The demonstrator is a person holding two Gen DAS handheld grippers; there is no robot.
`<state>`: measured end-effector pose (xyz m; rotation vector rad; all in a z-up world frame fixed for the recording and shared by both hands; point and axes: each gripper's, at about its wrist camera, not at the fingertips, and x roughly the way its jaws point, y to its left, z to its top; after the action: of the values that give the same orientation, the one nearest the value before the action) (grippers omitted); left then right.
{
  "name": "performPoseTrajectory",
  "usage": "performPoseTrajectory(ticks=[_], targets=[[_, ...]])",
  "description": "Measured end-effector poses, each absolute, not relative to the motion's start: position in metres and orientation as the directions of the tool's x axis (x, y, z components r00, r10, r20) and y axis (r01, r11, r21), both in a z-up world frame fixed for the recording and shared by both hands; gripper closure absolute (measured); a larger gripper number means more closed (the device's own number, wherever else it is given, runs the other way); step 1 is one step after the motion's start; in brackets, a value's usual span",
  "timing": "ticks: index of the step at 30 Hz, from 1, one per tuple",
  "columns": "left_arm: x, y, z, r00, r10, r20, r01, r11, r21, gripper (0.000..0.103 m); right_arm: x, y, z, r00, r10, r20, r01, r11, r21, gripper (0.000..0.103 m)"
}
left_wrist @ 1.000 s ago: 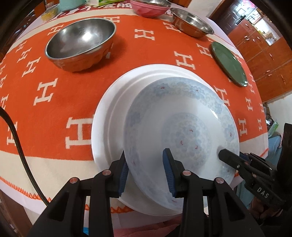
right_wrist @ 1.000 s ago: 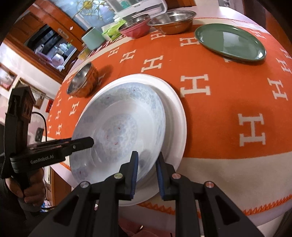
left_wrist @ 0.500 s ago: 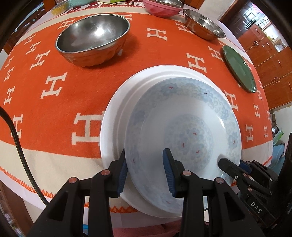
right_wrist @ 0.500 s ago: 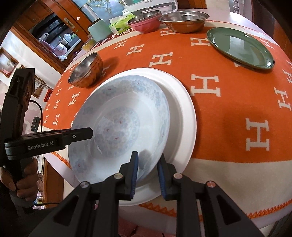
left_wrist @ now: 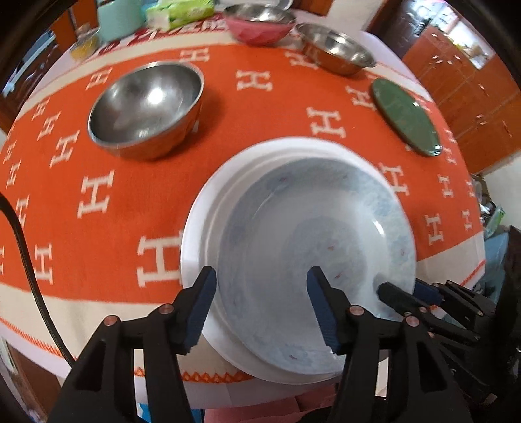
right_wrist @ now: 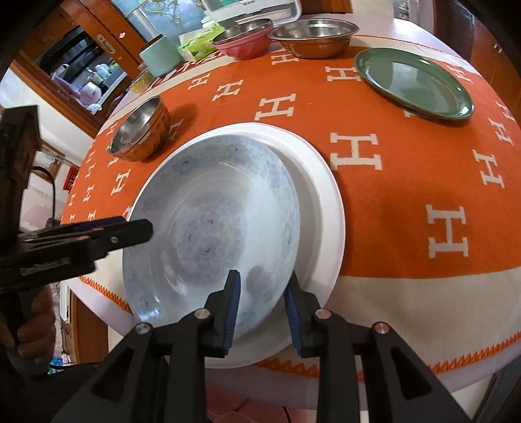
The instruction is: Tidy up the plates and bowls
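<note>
Release step: blue bowl [left_wrist: 312, 247] sits nested on white plate [left_wrist: 202, 227] at the near edge of the bench [left_wrist: 97, 169], lower centre in both views, shifted toward the plate's left side as the right wrist view shows it. Left gripper [left_wrist: 260, 306] fingers are opening; the bowl's near rim lies between them but the pads look clear of it, so released. Right gripper [right_wrist: 260, 309] fingers are also opening, straddling the bowl's near-right rim with a visible gap on both sides, grip let go.

Judged progress: this bowl-on-plate stack is placed; a steel bowl [left_wrist: 146, 107] at upper left, a pink bowl [left_wrist: 257, 26], a second steel bowl [left_wrist: 335, 48] at the top and a green plate [left_wrist: 407, 117] at upper right stand apart, unsorted.

Next move calls for lifting both grippers straight off without catching the rim, since the stack sits close to the bench edge, then going for another piece; the green plate probably belongs with the white plate, the steel bowls together.

Versus a second ago: both pairs of fingers were pinched on the bowl's rim, left narrower and right almost shut; now both are spread. Bowl sits a bit deeper and flatter in the plate. Left view is motion-blurred now.
</note>
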<state>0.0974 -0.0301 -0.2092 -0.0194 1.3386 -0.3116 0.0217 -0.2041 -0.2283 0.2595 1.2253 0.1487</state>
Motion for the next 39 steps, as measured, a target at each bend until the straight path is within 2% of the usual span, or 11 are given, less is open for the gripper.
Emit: performPoseTrajectory(ticks=[4, 8, 12, 21, 29, 33, 39], targets=[[0.101, -0.027, -0.195, 0.205, -0.254, -0.945, 0.257, 0.946, -0.198, 0.045, 0.020, -0.204, -0.224, 0.343, 0.226, -0.912, 0.094, 0.957, 0.273, 0.070], [0.104, -0.024, -0.179, 0.229, -0.293, -0.928, 0.314, 0.925, -0.215, 0.035, 0.013, -0.205, -0.215, 0.377, 0.187, -0.907, 0.165, 0.950, 0.264, 0.068], [0.108, -0.021, -0.155, 0.289, -0.341, -0.894, 0.377, 0.899, -0.221, 0.031, 0.004, -0.203, -0.196, 0.460, 0.138, -0.877, 0.211, 0.943, 0.259, 0.053], [0.107, -0.031, -0.116, 0.372, -0.472, -0.799, 0.482, 0.834, -0.268, 0.028, -0.027, -0.191, -0.169, 0.601, 0.013, -0.799, 0.274, 0.936, 0.222, 0.053], [0.097, -0.046, -0.098, 0.378, -0.512, -0.771, 0.537, 0.800, -0.268, 0.025, -0.041, -0.197, -0.148, 0.653, -0.095, -0.751, 0.320, 0.934, 0.161, 0.052], [0.092, -0.060, -0.093, 0.395, -0.508, -0.765, 0.534, 0.805, -0.258, 0.023, -0.044, -0.210, -0.138, 0.673, -0.113, -0.731, 0.308, 0.941, 0.138, 0.039], [0.085, -0.087, -0.089, 0.429, -0.501, -0.751, 0.498, 0.825, -0.266, 0.021, -0.040, -0.241, -0.132, 0.685, -0.084, -0.723, 0.241, 0.964, 0.116, 0.039]])
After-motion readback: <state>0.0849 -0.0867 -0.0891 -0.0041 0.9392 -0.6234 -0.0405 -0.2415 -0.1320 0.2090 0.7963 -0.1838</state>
